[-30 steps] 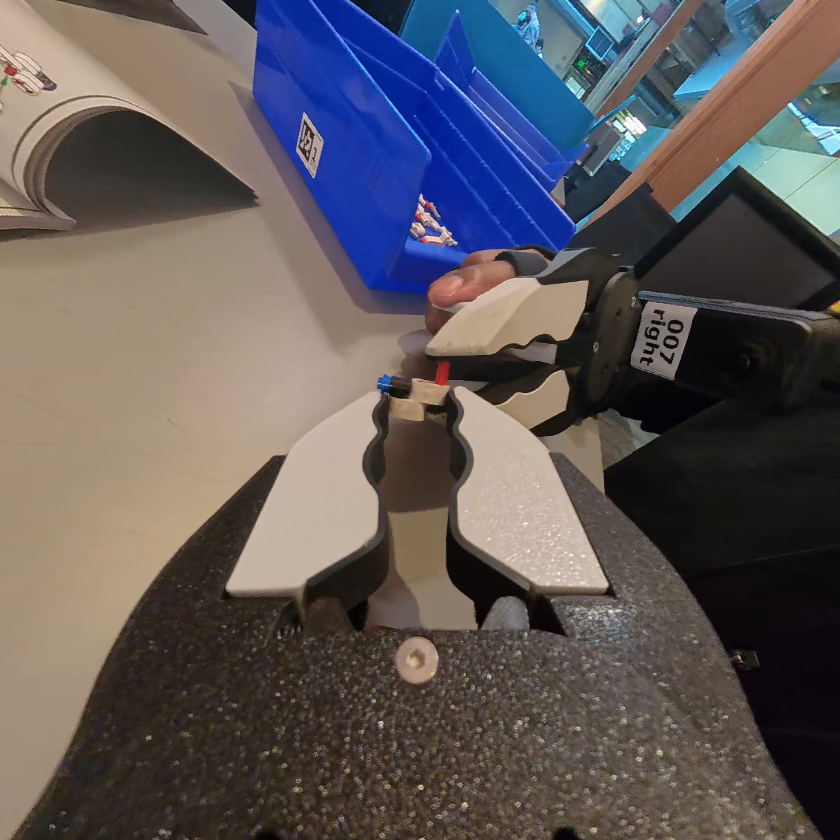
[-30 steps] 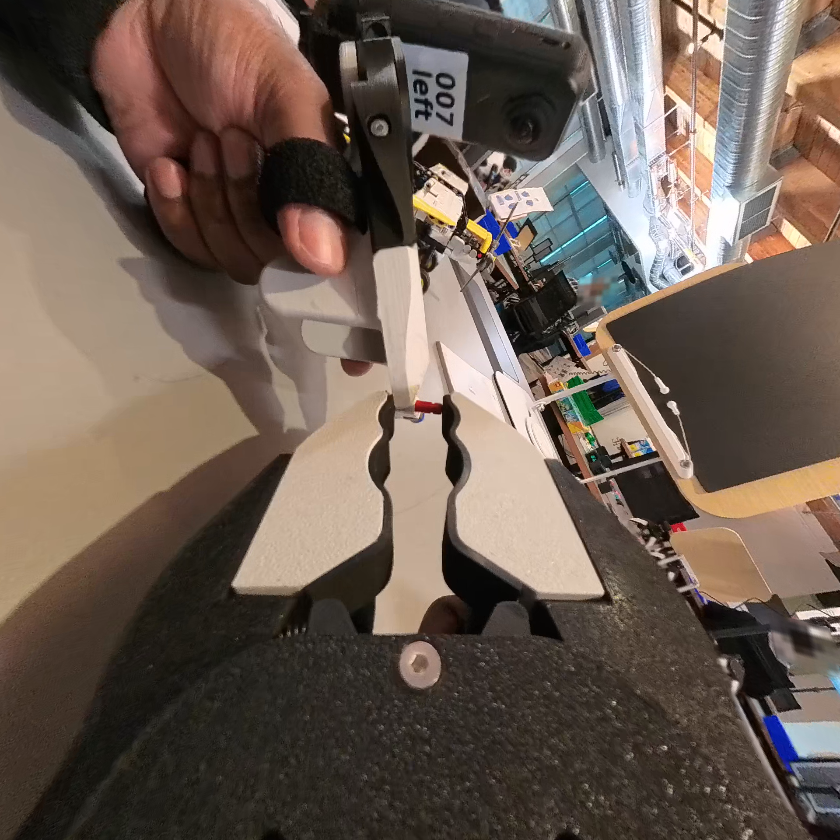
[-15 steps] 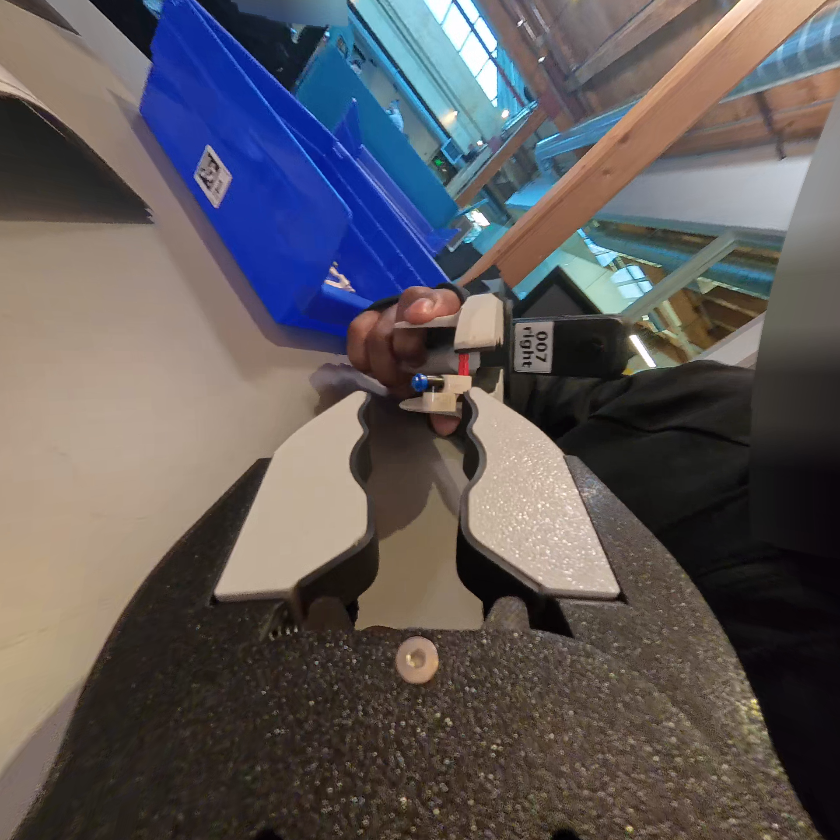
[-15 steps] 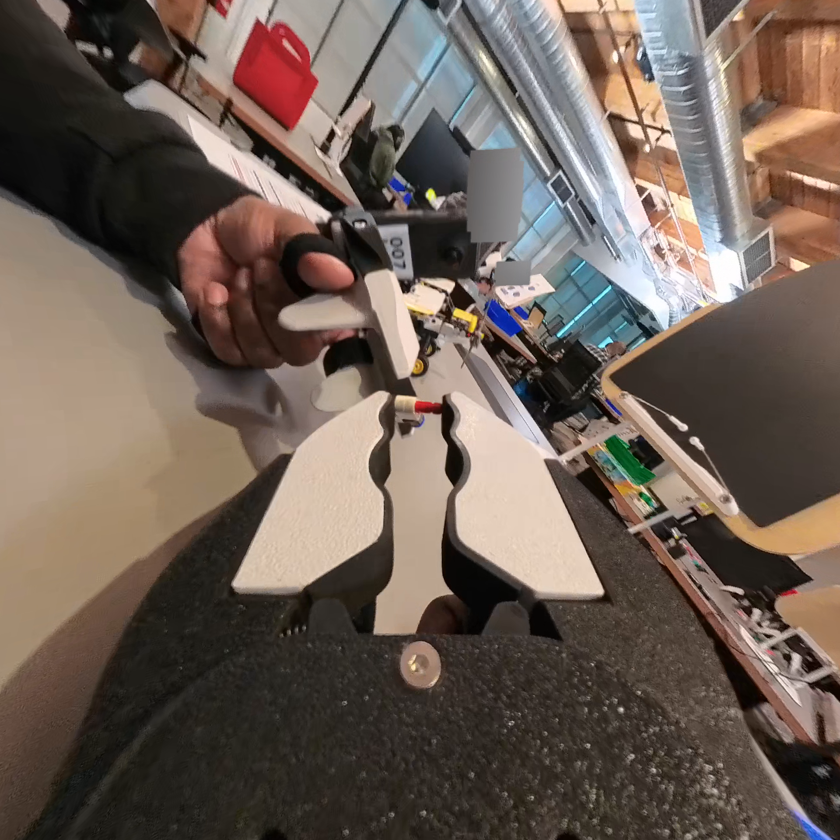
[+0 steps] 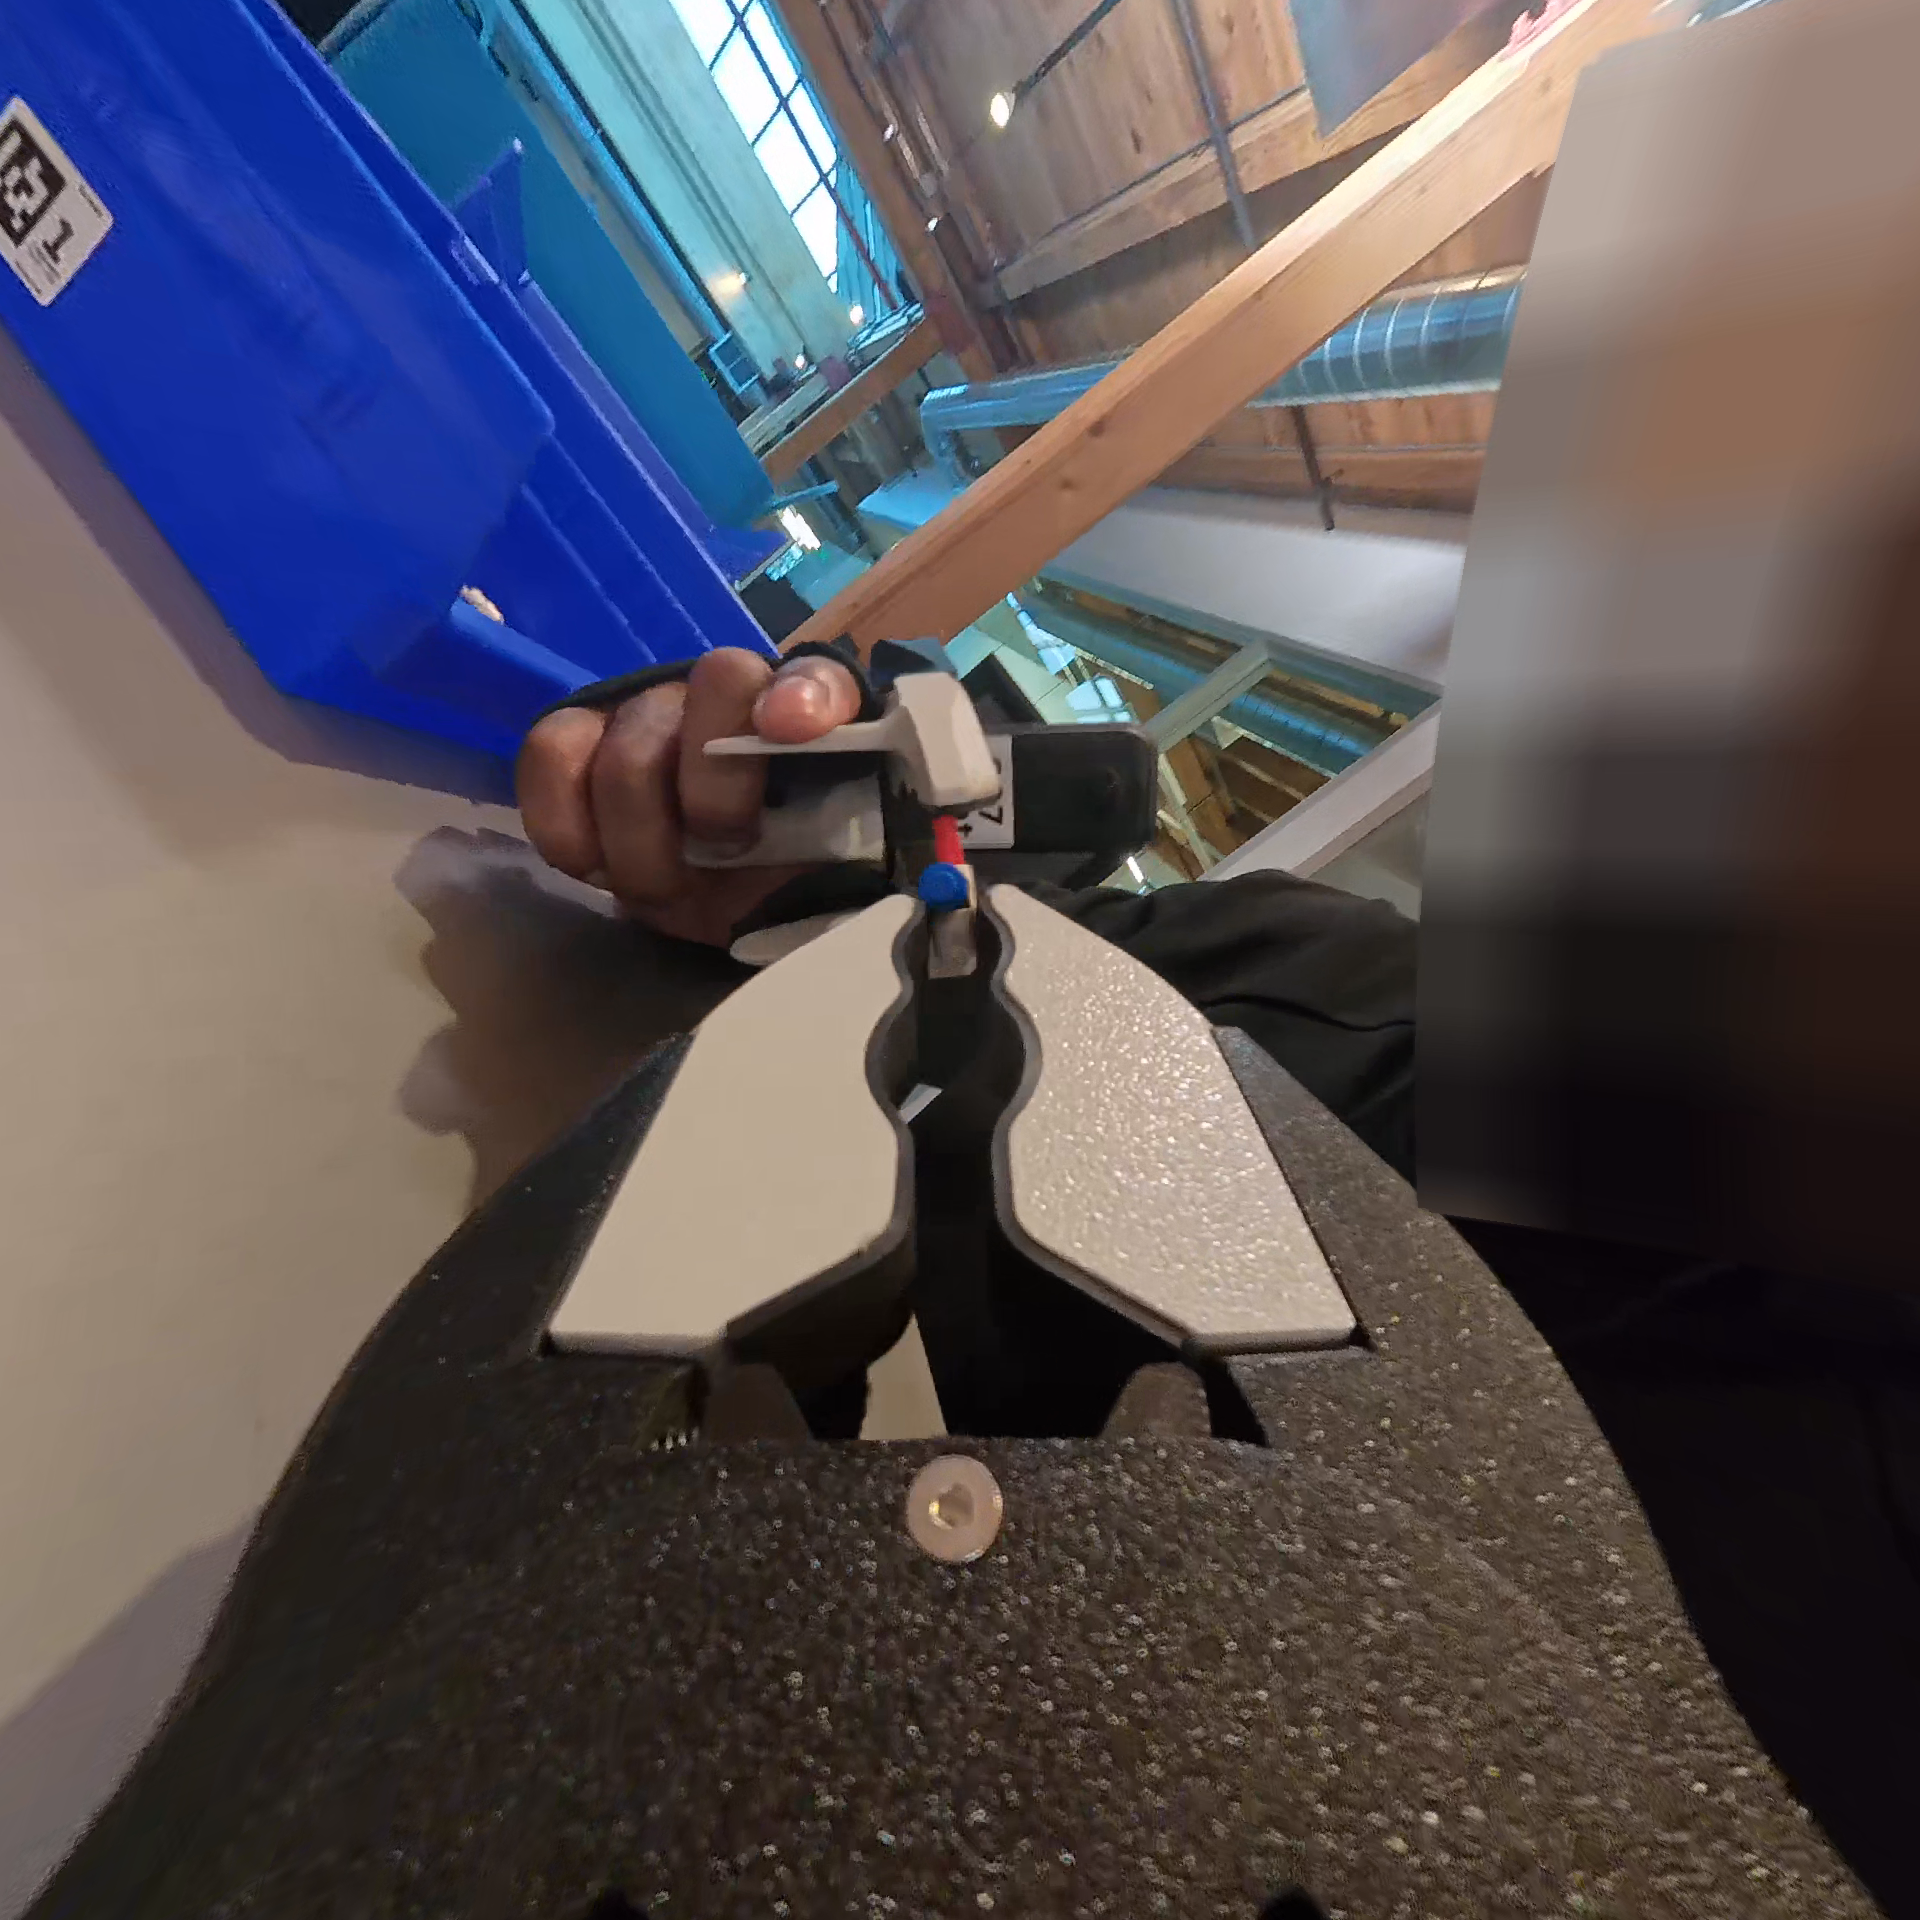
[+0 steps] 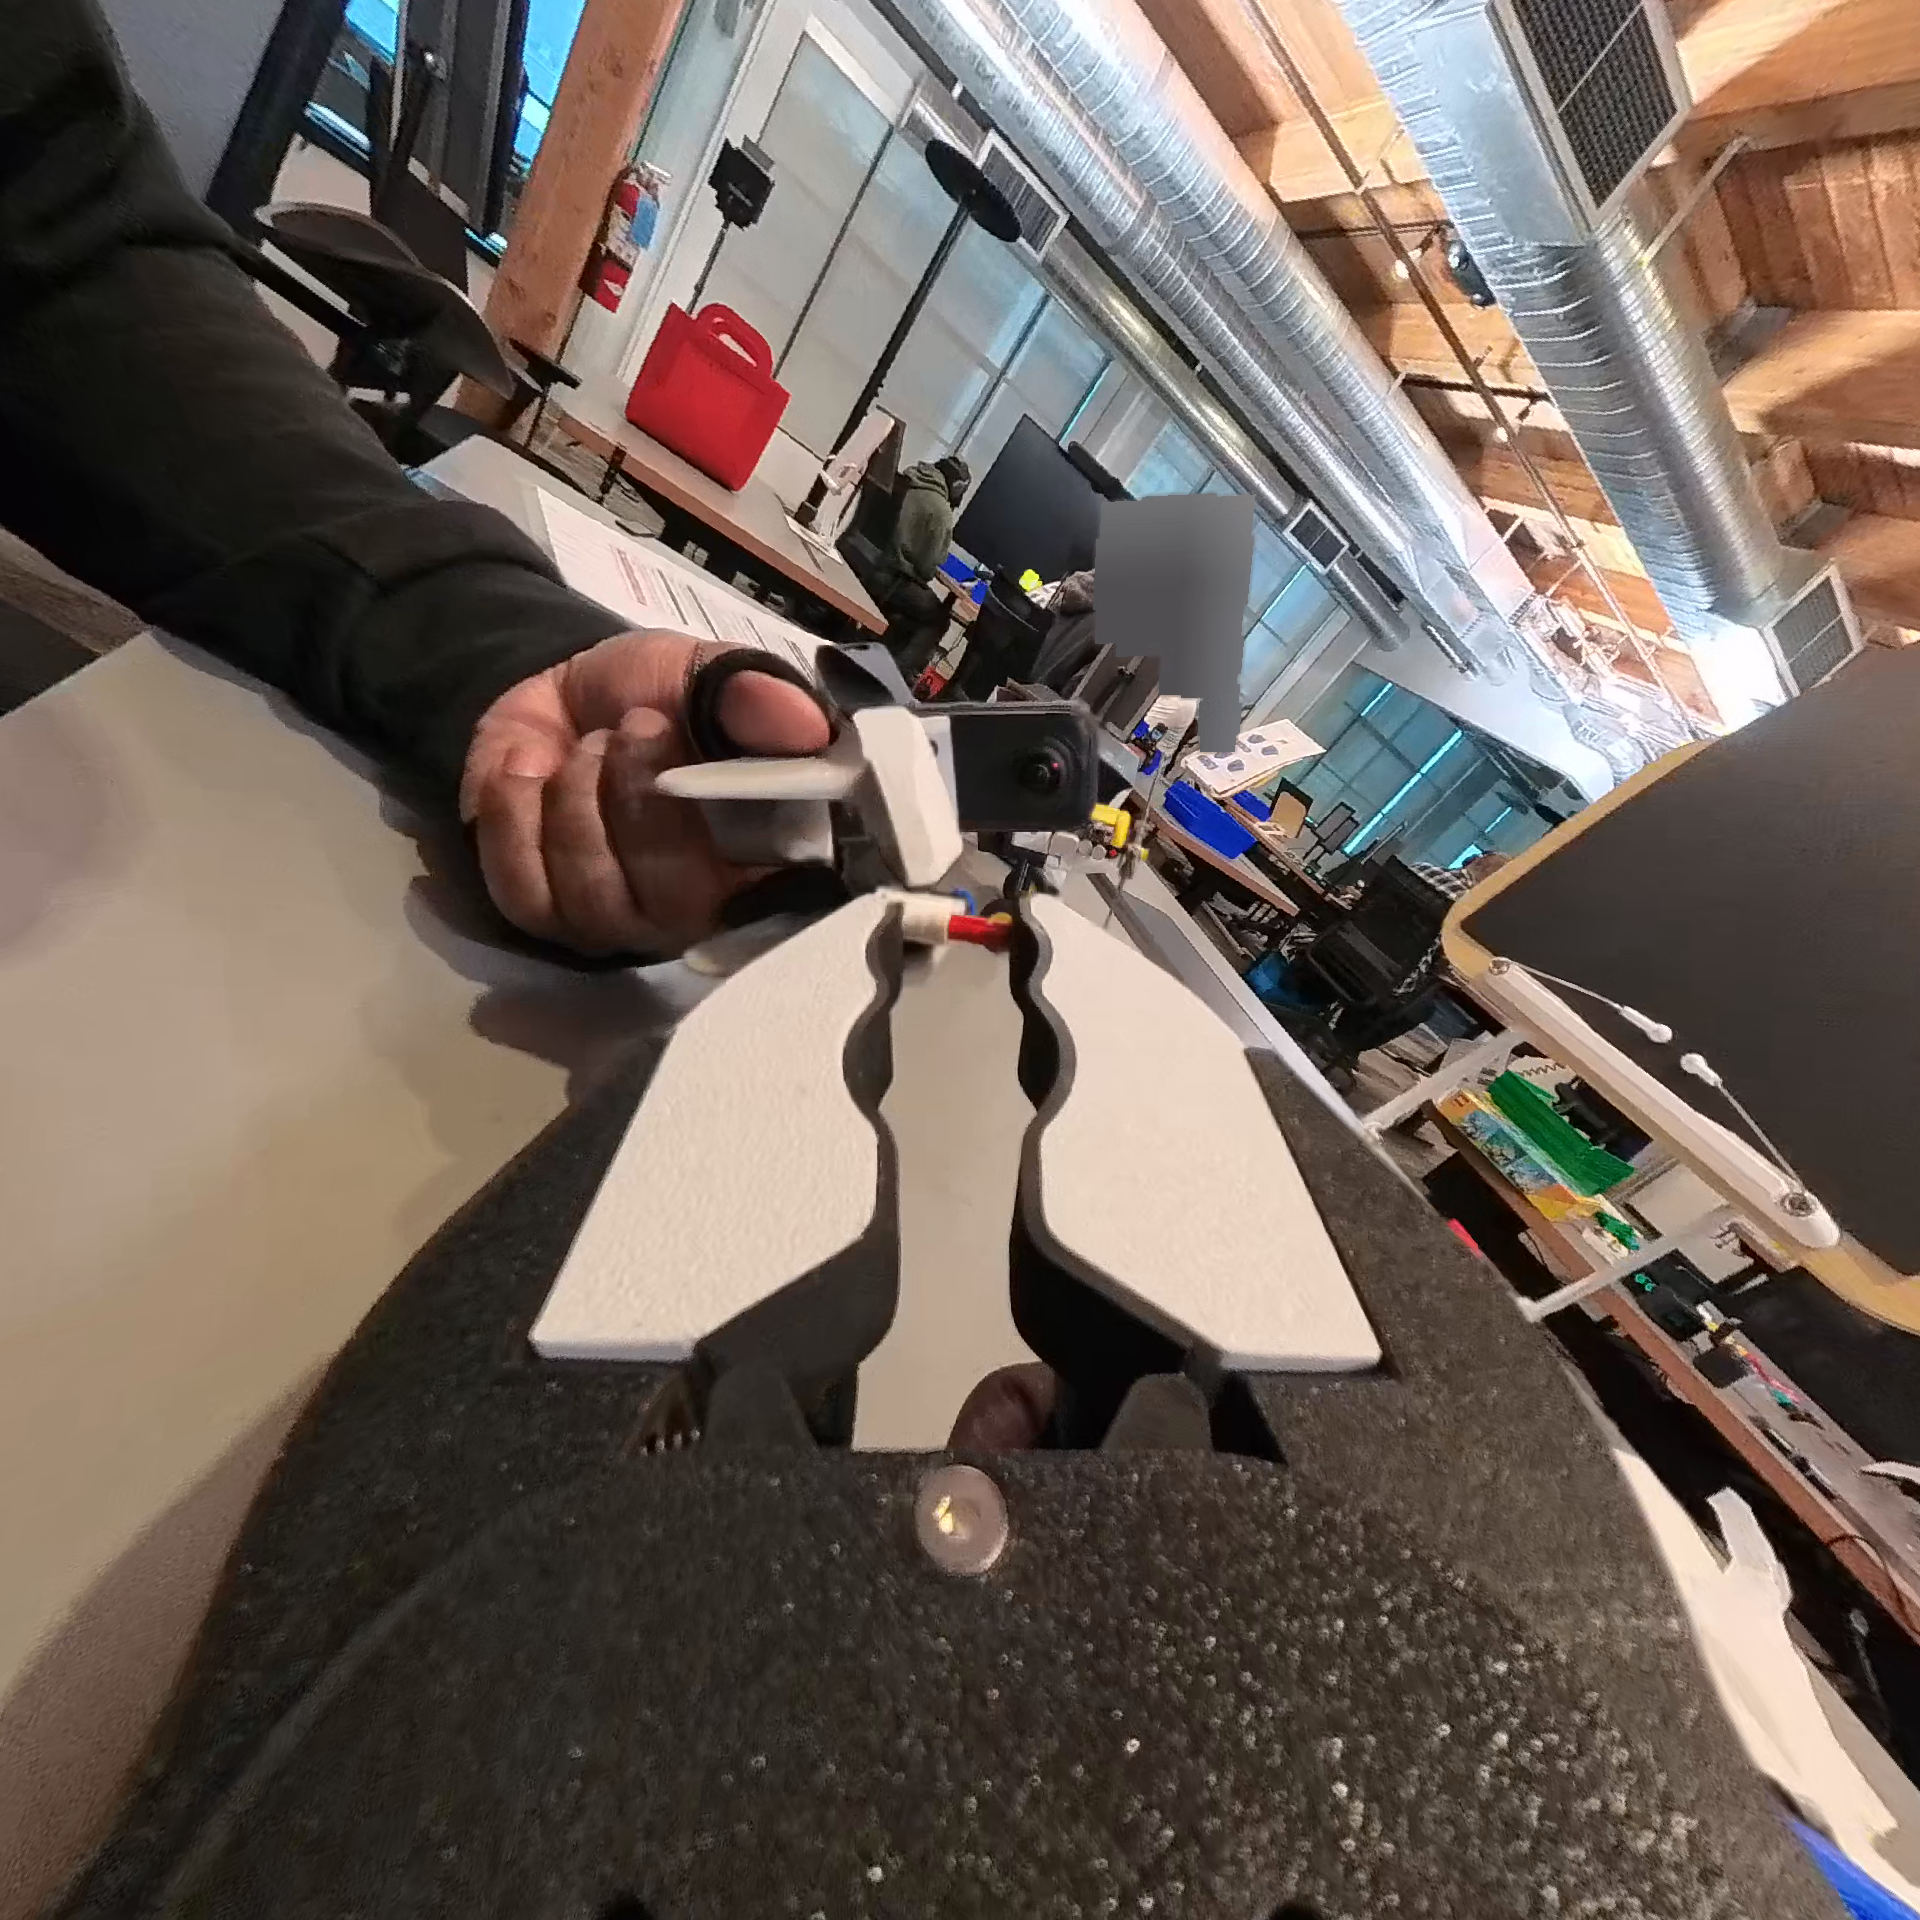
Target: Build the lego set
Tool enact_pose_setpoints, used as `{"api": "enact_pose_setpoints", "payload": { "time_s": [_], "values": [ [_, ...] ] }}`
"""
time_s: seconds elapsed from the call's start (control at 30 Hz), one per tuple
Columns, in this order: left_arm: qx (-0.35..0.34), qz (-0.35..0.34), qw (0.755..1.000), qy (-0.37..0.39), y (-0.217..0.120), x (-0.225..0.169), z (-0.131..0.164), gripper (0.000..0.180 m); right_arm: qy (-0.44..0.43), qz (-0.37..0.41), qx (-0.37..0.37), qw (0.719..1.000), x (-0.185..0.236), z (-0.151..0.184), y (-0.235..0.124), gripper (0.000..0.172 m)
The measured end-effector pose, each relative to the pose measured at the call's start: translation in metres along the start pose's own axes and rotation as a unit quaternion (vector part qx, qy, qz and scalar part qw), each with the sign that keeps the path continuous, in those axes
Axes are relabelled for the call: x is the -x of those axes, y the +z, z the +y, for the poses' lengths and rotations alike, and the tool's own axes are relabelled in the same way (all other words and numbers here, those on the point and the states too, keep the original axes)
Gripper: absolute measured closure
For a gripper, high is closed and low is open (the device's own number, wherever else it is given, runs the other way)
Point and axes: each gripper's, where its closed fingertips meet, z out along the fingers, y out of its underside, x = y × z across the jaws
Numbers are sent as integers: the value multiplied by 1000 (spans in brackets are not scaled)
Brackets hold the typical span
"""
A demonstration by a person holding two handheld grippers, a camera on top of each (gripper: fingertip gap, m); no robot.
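Together, both grippers met on one small toy assembly held above the table (image 5: pixel 156 935). The left gripper (image 5: pixel 948 914) had its jaws narrow, the two tips pinched on a thin white piece (image 5: pixel 951 940) that carried a blue pin (image 5: pixel 938 884) at its upper end. From that same piece a red peg (image 5: pixel 948 833) ran on toward the right gripper (image 5: pixel 920 821), which showed farther off in the left wrist view with a hand (image 5: pixel 644 790) wrapped round its handle.

Seen from the right wrist view, the right gripper (image 6: pixel 951 925) stood moderately narrow, its tips closed across the assembly lengthwise: a white sleeve (image 6: pixel 925 923) lay against the left tip and the red peg (image 6: pixel 977 930) reached to the right tip. The left gripper (image 6: pixel 914 821) came down onto the assembly from above, its camera (image 6: pixel 1023 769) facing this way, and a hand (image 6: pixel 603 810) in a dark sleeve (image 6: pixel 208 436) gripped it.

A blue bin (image 5: pixel 260 364) stood on the table behind the grippers, a sticker (image 5: pixel 42 203) on its side. Farther back in the room were a red bag (image 6: pixel 712 400) on a desk and a black board (image 6: pixel 1714 956) at right.
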Motion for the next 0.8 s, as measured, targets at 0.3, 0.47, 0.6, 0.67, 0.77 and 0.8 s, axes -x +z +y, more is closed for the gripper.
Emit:
{"api": "enact_pose_setpoints", "payload": {
  "time_s": [0.3, 0.47, 0.6, 0.67, 0.77, 0.8],
  "values": [
    [-6, -19, 1000, 2, 0, 5, -1, 171, 8, -3, 8, 1000, -1, 4, 0, 153],
    [11, -12, 1000, -5, 3, 3, 5, 171, 13, -18, 6, 1000, 3, 4, 1, 153],
    [5, -9, 1000, -1, 3, 2, 4, 172, 14, -17, 5, 1000, 3, 4, 1, 152],
    [-5, -18, 1000, 11, 3, 3, 1, 173, 8, -6, 10, 1000, 0, 5, 1, 152],
    [-14, -22, 1000, 17, 1, 3, -2, 173, 7, -1, 18, 1000, -1, 6, 1, 152],
    [-17, -23, 999, 17, 0, 4, -3, 173, 8, 0, 22, 1000, -2, 8, 1, 151]
  ]
}}
